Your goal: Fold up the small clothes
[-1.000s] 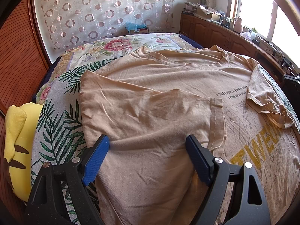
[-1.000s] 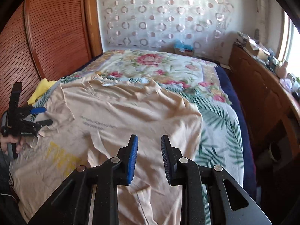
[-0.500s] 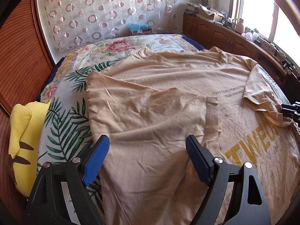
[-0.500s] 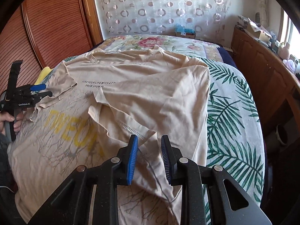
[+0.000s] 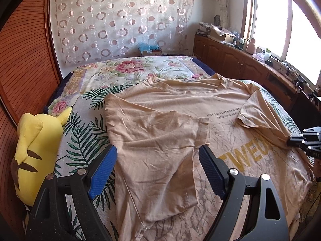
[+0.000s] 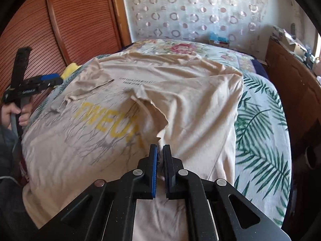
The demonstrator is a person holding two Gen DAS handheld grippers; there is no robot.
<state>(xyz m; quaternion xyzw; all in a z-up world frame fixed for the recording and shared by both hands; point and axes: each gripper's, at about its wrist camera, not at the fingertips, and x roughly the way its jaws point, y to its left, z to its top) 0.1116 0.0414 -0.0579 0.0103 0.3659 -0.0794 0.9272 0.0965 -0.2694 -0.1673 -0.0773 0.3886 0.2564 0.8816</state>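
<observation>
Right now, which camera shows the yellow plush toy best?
The left wrist view: the yellow plush toy lies whole at the bed's left edge beside the t-shirt. The right wrist view shows only a yellow sliver behind the left gripper.

Matt, creased cotton-like T-shirt [image 5: 160, 132]

Strong daylight floods in through the overexposed window [image 5: 280, 32], its panes blown to white, and leaves soft shadows in the creases of the beige cotton T-shirt [image 5: 160, 124]. Both fisheye views bow the ribbed wooden wall panels [image 6: 60, 26] and darken at the corners. The right wrist view is softer, with the shirt's yellow lettering [image 6: 108, 120] smeared by motion blur.
</observation>
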